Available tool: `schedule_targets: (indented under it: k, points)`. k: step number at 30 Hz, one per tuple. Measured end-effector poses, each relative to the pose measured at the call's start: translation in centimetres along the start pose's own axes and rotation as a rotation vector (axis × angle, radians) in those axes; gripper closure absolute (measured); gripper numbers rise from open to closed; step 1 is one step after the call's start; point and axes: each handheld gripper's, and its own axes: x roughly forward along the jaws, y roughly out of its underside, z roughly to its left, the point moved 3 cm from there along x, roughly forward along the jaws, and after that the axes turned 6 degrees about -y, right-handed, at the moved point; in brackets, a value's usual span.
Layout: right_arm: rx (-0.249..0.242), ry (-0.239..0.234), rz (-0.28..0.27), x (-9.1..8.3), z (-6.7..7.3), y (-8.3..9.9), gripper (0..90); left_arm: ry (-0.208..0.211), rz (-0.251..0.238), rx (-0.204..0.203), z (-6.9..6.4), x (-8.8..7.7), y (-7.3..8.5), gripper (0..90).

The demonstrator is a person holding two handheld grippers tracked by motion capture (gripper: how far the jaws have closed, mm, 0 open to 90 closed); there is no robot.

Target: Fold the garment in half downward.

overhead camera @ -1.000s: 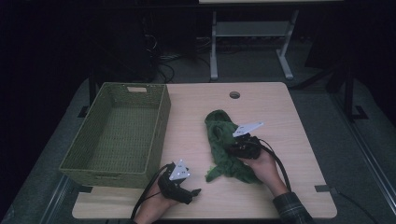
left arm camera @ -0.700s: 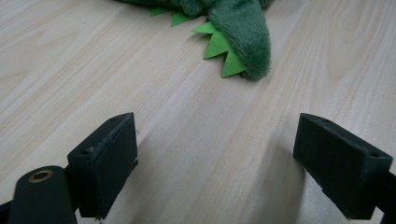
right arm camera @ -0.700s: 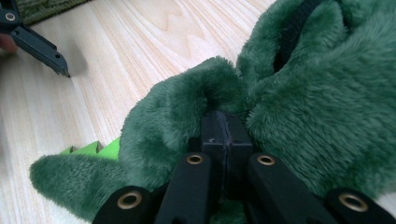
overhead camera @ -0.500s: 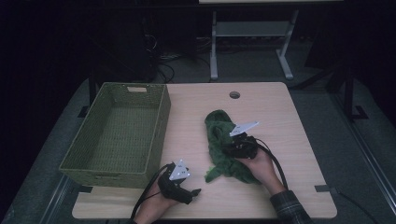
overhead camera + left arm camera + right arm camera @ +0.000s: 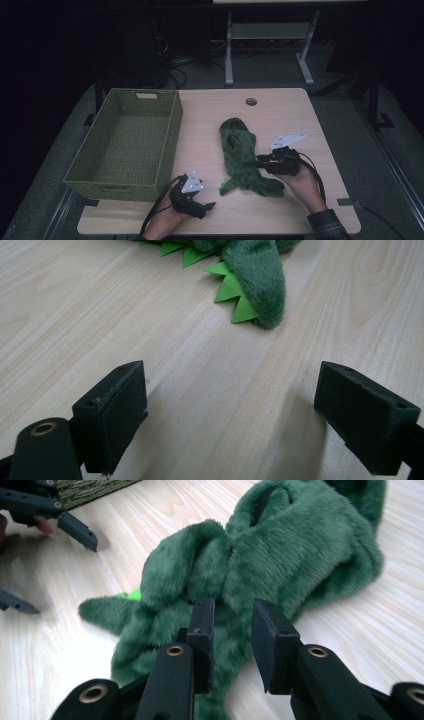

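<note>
Right gripper (image 5: pixel 230 645) fingers just opened off green plush toy (image 5: pixel 280 565), left gripper (image 5: pixel 235 415) fingers wide open.

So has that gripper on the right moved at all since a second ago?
Yes. The right gripper has slid right, off the green plush toy toward the table's right edge. Its jaws have just been opening, with nothing clamped between them.

No text, label, brand, number or sign could be read anywhere in these pictures.
</note>
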Motion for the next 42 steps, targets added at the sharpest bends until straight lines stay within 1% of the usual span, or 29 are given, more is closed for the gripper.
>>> schedule_targets:
  k: [3,4,5,6,8,11,20,27,29,32,33,34,38,39,42]
  points:
    - [0.005,0.003,0.008,-0.9,0.1,0.9,70.0,-0.001,-0.001,0.003,0.0,0.0,0.0,12.9]
    - [-0.001,0.006,0.015,-1.1,0.1,1.2,69.6,-0.001,-0.001,0.004,0.0,0.0,0.0,12.9]
    - [0.003,0.013,0.024,-1.4,0.2,1.5,69.6,-0.001,-0.001,0.004,0.0,0.0,0.0,12.9]
    - [0.001,0.012,0.013,-1.8,0.3,1.9,69.6,-0.001,-0.001,0.004,0.0,0.0,0.0,12.9]
    - [0.01,0.01,0.011,-2.3,0.4,2.6,69.6,-0.001,-0.001,0.004,0.0,0.0,0.0,12.9]
    - [0.017,0.016,0.028,-2.8,0.6,3.7,69.6,0.002,0.0,0.0,0.0,0.0,0.0,12.9]
    - [0.046,0.012,0.042,-4.5,1.7,7.0,68.0,0.002,-0.001,0.0,0.0,0.0,0.0,12.9]
    - [0.064,-0.005,0.055,-5.2,2.1,8.9,64.4,0.003,-0.001,0.0,0.0,0.0,0.0,12.9]
    - [0.071,-0.016,0.057,-5.2,2.4,9.3,64.2,0.003,-0.001,0.001,0.0,0.0,0.0,12.9]
    - [0.073,-0.024,0.078,-4.8,2.6,9.7,64.4,0.002,0.0,0.003,0.0,0.0,0.0,12.9]
    - [0.077,-0.022,0.086,-4.5,2.5,9.7,65.4,0.002,-0.001,0.002,0.0,0.0,0.0,12.9]
    - [0.068,-0.025,0.088,-4.4,2.5,9.7,66.8,0.002,-0.001,0.003,0.0,0.0,0.0,12.9]
    - [0.05,-0.029,0.092,-4.1,2.6,9.5,80.2,0.003,-0.002,0.001,0.0,0.0,0.0,12.9]
    - [0.048,-0.03,0.088,-4.1,2.6,9.4,81.8,0.003,-0.001,0.002,0.0,0.0,0.0,12.9]
    - [0.045,-0.036,0.077,-4.5,2.6,9.2,82.1,0.003,-0.002,0.001,0.0,0.0,0.0,12.9]
